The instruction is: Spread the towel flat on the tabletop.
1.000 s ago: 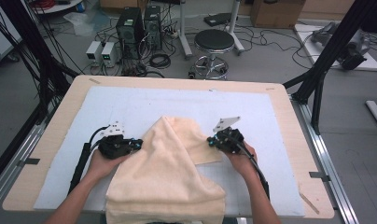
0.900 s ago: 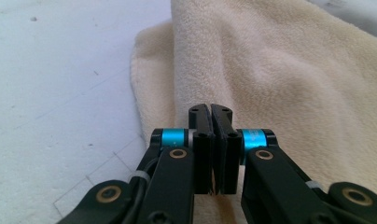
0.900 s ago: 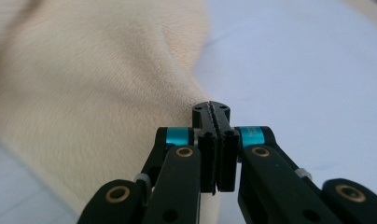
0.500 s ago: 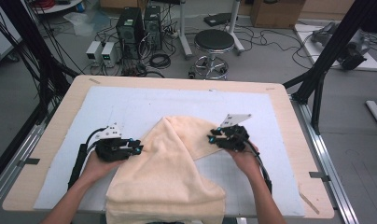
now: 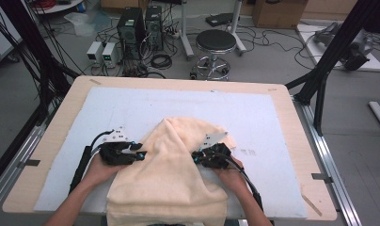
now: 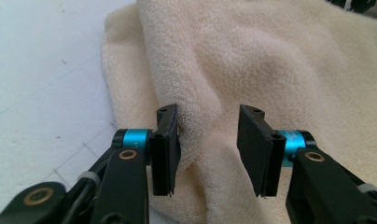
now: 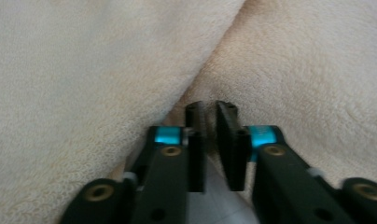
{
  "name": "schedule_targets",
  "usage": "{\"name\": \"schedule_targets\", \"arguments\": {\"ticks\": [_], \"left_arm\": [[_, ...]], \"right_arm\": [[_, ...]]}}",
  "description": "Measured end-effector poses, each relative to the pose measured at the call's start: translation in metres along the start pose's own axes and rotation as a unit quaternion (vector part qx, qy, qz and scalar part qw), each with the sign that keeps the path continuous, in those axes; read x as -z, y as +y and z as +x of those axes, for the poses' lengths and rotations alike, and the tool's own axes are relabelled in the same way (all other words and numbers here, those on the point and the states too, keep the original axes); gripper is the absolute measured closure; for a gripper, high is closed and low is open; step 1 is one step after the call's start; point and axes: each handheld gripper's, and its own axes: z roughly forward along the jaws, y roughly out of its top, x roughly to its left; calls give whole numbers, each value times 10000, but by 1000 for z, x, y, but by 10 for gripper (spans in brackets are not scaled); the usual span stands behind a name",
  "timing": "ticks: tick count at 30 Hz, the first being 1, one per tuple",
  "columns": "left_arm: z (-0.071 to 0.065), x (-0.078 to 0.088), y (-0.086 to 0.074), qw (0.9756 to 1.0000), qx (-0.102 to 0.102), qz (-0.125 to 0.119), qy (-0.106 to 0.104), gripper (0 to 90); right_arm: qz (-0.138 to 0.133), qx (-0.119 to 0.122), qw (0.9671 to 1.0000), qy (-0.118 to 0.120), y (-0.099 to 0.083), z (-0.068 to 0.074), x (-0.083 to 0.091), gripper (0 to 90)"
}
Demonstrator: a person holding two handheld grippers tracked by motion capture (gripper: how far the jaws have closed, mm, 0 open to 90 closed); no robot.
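Since the earlier frame the right gripper (image 5: 196, 156) has slid in against the towel (image 5: 171, 183), its jaws clenched after just closing, no cloth seen between them. At the towel's left flank the left gripper (image 6: 207, 149), just opening, stands released around a fold. Draped over the table's (image 5: 282, 101) near edge, the towel looks soft, limp and light, best pinched at a folded edge.

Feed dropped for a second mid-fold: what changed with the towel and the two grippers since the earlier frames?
The right gripper slid inward along the towel's right side; its jaws opened and have just closed, nearly shut at a fold, grip unclear. The left gripper's jaws have just opened, with towel between them unpinched. The left hand and the towel's peaked shape stayed put.
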Motion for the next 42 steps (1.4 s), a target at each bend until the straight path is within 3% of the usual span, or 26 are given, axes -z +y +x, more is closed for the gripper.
{"name": "schedule_targets", "arguments": {"ticks": [3, 7, 9, 12, 16, 20, 22, 24, 27, 29, 33, 35, 38, 42], "left_arm": [[1, 0, -1, 10000, 5, 50, 55, 669], [1, 3, -2, 10000, -40, 6, 79, 762], [0, 4, -2, 10000, -28, -12, 64, 794], [0, 6, -3, 10000, -29, -26, 49, 814], [1, 11, -3, 9999, 28, -100, 29, 825], [2, 14, -3, 9998, 96, -201, -6, 830], [1, 14, -3, 9998, 50, -190, -39, 825], [1, 14, -3, 9997, 74, -227, -92, 787], [1, 15, -3, 9992, 98, -348, -181, 709], [1, 16, -2, 9988, 112, -421, -215, 664], [-1, 18, -1, 9983, 69, -478, -312, 612], [-2, 18, -1, 9983, 54, -475, -341, 585], [-2, 16, -2, 9985, 95, -384, -379, 557], [2, 14, -6, 9993, 107, -129, -319, 524]], "right_arm": [[15, -15, 10000, 38, 0, -2, 2, 879], [-51, -97, 9999, -2, -2, -6, 18, 880], [-34, -19, 9998, -190, -4, -11, 31, 880], [-9, -183, 9986, -490, -10, -24, 53, 880], [35, -311, 9950, -949, -18, -45, 80, 880], [-26, -574, 9910, -1213, -27, -70, 96, 879], [-52, -723, 9912, -1107, -31, -76, 93, 850], [-59, -830, 9916, -986, -30, -73, 88, 726], [-229, -583, 9951, -759, -23, -60, 85, 677], [-369, -443, 9974, -427, -14, -45, 81, 644], [-414, -20, 9991, 31, -2, -20, 66, 591], [-408, 49, 9988, 268, 2, -12, 55, 575], [-322, 67, 9985, 430, 3, -9, 41, 564], [-215, 105, 9989, 401, 5, -10, 27, 580]]}}
